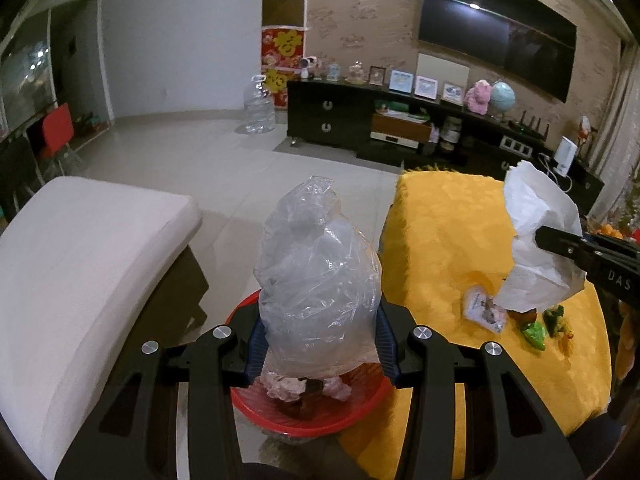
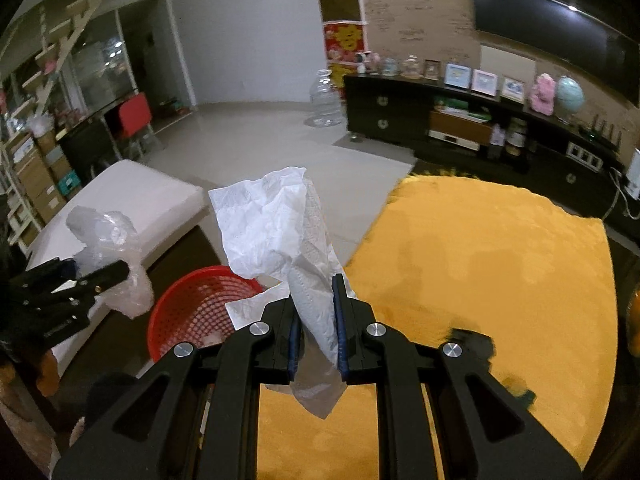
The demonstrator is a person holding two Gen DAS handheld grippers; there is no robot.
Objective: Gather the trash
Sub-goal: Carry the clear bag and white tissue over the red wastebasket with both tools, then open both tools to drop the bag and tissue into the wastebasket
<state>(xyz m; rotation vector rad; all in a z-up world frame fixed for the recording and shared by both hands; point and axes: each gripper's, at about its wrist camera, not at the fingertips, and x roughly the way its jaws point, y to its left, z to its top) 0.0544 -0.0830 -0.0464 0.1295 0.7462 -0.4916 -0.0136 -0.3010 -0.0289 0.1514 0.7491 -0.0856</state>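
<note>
My left gripper (image 1: 318,344) is shut on a clear crumpled plastic bag (image 1: 316,276) and holds it right over a red mesh basket (image 1: 304,420) with crumpled trash inside. The bag (image 2: 108,236) and basket (image 2: 192,308) also show in the right wrist view. My right gripper (image 2: 316,320) is shut on a white paper tissue (image 2: 280,224) above the yellow table's left edge, right of the basket. In the left wrist view the tissue (image 1: 536,240) hangs over a small printed wrapper (image 1: 482,306) and green and orange scraps (image 1: 536,330) on the yellow tablecloth (image 1: 440,248).
A white cushioned bench (image 1: 80,264) stands left of the basket. A black TV cabinet (image 1: 400,128) with frames and toys lines the far wall. A clear water jug (image 1: 259,106) and a red chair (image 1: 56,132) stand on the tiled floor.
</note>
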